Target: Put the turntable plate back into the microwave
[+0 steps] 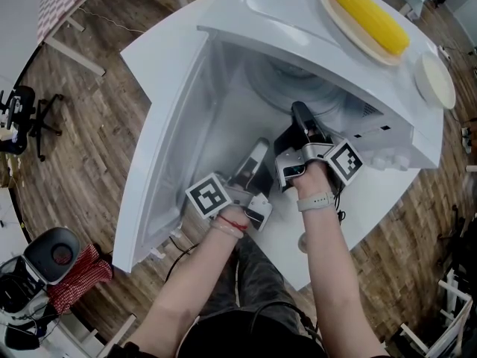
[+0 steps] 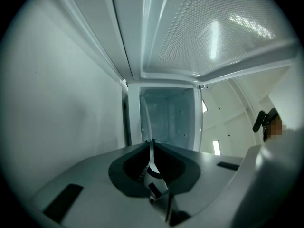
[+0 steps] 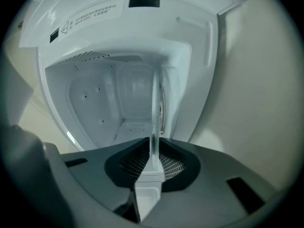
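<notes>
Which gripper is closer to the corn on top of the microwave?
The right. The right gripper is inside the microwave, below the corn; the left gripper sits beside it, farther toward the open door.

The head camera looks steeply down from above onto the white box-shaped microwave [image 1: 283, 28], with its open cavity [image 1: 238, 103] mid-frame. The cameras on the left gripper [image 1: 257, 151] and right gripper [image 1: 298, 114] sit close at the cavity mouth, facing inward along their jaws. Both gripper views share the cavity walls and the clear glass turntable plate [image 3: 154, 118], seen edge-on.
</notes>
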Tool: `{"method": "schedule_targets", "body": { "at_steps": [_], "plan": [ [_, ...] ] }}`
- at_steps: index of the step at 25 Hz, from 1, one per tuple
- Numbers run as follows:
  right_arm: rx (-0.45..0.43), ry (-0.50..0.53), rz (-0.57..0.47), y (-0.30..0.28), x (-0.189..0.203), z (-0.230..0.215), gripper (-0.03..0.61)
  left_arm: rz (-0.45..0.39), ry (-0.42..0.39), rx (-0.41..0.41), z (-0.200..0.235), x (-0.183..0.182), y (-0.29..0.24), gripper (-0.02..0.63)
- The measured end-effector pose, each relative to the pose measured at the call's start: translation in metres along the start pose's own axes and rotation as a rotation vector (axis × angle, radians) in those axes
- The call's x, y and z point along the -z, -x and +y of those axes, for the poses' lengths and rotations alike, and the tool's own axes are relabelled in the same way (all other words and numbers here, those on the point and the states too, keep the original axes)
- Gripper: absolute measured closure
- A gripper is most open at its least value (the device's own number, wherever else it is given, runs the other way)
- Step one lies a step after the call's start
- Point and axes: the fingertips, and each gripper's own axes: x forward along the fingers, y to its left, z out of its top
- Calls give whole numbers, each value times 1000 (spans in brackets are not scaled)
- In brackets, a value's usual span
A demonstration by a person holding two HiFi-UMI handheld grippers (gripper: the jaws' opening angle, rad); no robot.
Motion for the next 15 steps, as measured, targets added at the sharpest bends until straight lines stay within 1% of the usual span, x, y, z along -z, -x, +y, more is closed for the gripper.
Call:
{"method": "schedule_targets", "body": {
  "at_steps": [5,7,15],
  "plan": [
    [13,-7,9,7,3,-5,514,-1,3,-2,1,1,4,583],
    [20,-14,10,10,6,-12,485,-2,5,-3,1,0,5,583],
    [-1,3,1,15,5,-12,475,-3,9,3,-1,2,10,583]
  ]
}}
